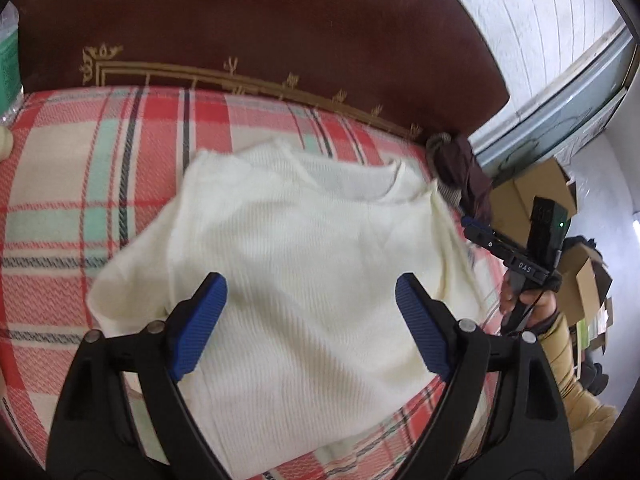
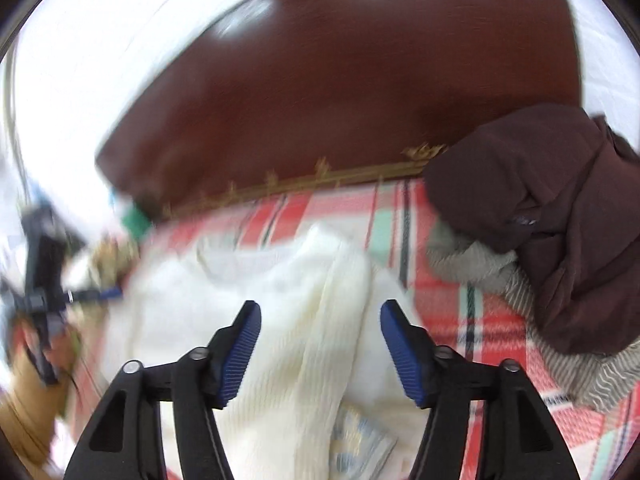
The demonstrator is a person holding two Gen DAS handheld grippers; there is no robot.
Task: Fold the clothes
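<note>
A cream ribbed knit top (image 1: 312,248) lies spread on the plaid bedspread (image 1: 80,184), neckline towards the headboard. My left gripper (image 1: 312,296) is open and empty just above its lower half. In the right wrist view the same cream top (image 2: 304,300) shows bunched in a fold, with a printed label (image 2: 360,440) near the bottom. My right gripper (image 2: 320,320) is open and empty over that fold. The right gripper also shows in the left wrist view (image 1: 516,256) at the top's right edge. The left gripper appears blurred at the left of the right wrist view (image 2: 44,292).
A dark brown headboard (image 1: 280,28) with gold trim stands behind the bed. A brown garment (image 2: 552,216) lies piled on a grey striped one (image 2: 480,264) at the bed's right. Cardboard boxes (image 1: 532,192) stand on the floor to the right. A green packet (image 1: 8,64) is far left.
</note>
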